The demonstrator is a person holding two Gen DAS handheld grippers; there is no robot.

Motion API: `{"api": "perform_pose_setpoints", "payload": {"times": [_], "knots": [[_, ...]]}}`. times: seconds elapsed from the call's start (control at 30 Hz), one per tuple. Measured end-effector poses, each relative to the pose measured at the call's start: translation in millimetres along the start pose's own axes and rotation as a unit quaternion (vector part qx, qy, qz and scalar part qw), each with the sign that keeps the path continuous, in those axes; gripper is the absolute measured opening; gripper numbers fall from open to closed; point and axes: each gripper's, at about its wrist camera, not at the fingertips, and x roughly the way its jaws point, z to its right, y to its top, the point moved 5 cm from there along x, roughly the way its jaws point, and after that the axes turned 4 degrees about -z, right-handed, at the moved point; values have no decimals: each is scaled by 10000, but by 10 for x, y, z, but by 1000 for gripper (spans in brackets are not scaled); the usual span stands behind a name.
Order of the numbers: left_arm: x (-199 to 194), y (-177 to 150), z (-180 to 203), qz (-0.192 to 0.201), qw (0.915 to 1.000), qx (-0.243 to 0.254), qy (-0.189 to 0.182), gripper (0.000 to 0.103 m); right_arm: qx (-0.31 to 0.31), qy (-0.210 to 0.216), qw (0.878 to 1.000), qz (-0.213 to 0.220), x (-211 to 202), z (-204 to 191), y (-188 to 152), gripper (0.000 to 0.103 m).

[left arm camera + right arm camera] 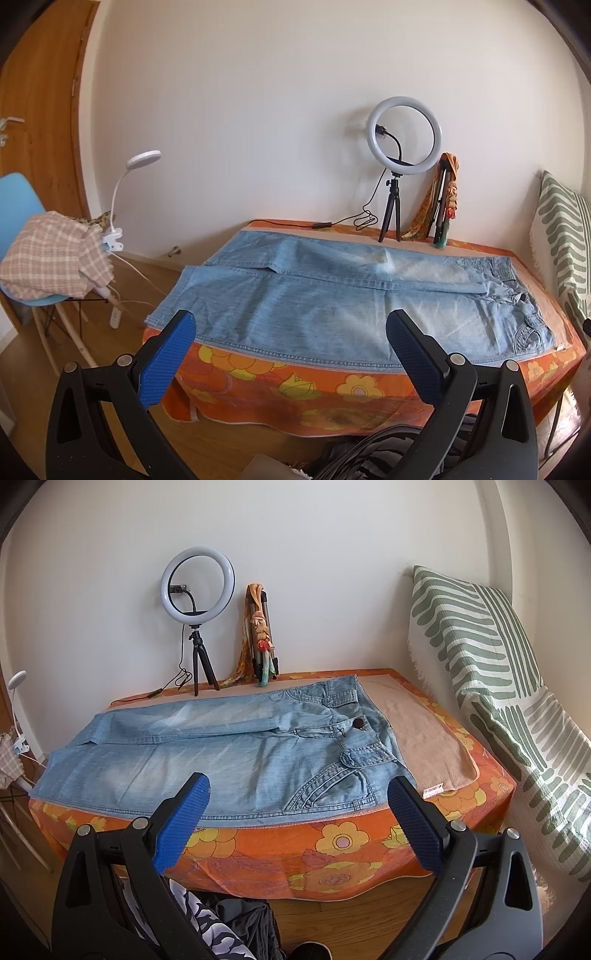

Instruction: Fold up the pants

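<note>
Light blue denim pants [332, 295] lie flat and unfolded on a table covered by an orange flowered cloth [303, 387]. The waist points right and the leg hems left. My left gripper [291, 325] is open and empty, in front of the table's near edge, level with the near leg. In the right wrist view the pants [229, 753] show with the waistband and a dark button at the right. My right gripper [299, 790] is open and empty, in front of the near edge by the hip pocket.
A ring light on a tripod [402, 140] and a scarf-wrapped stand [447, 199] are at the table's back. A blue chair with checked cloth [48, 258] and a clip lamp [122, 199] stand left. A green striped throw [498, 686] is right. A beige towel [424, 734] lies under the waist.
</note>
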Motion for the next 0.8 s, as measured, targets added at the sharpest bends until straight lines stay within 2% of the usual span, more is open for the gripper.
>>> {"api": "perform_pose_setpoints", "payload": {"times": [0.8], "knots": [[-10,-6,18,12,10000,13,-24,103,-10,25,10000,5,-3,-53,12,99]]}}
